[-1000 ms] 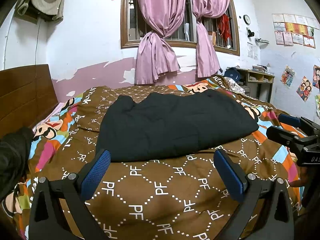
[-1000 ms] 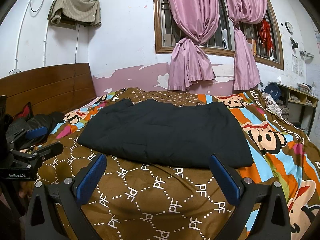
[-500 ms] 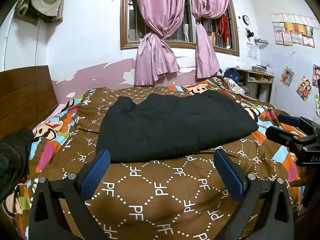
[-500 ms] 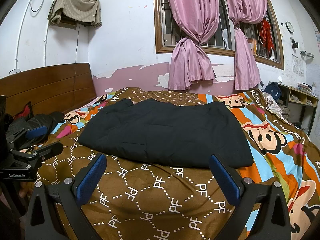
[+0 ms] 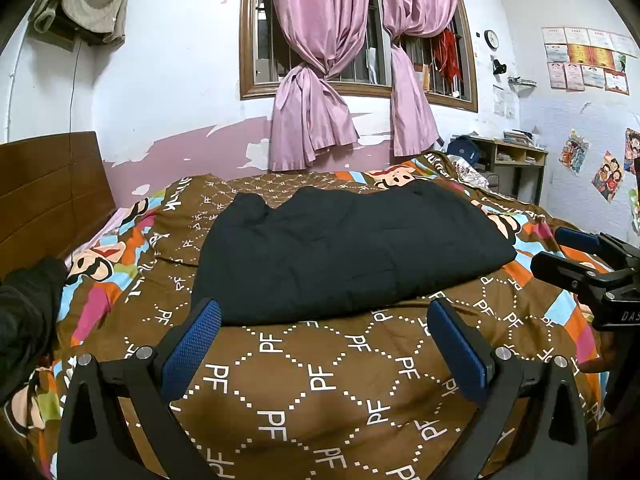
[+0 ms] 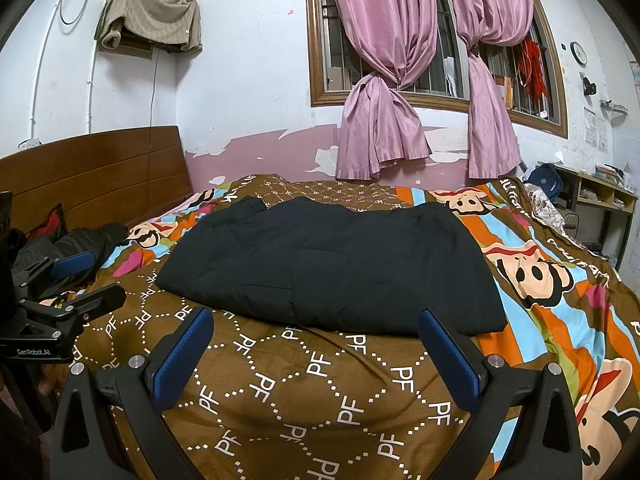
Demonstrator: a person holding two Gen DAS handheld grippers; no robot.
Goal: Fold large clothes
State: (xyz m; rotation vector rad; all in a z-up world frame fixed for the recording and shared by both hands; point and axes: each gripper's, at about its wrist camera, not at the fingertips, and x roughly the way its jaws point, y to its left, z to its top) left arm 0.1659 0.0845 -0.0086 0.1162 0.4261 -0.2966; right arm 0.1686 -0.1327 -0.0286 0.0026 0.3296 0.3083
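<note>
A bed (image 5: 320,380) fills the lower half of both views, covered by a brown blanket (image 6: 320,380) printed with "PF" letters and bright cartoon monkey faces. A large black garment (image 5: 344,256), folded into a thick rectangle, lies flat on the blanket in the middle of each frame, touched by neither gripper. Pink curtains (image 6: 384,80), knotted at mid-height, hang over a barred window at the upper centre. A wooden headboard (image 6: 92,176) stands at the left edge. The left gripper (image 5: 324,344) sits at the bottom of its own view, spread wide and empty above the blanket. The right gripper (image 6: 316,344) is likewise spread wide with nothing between its blue pads (image 6: 180,356).
</note>
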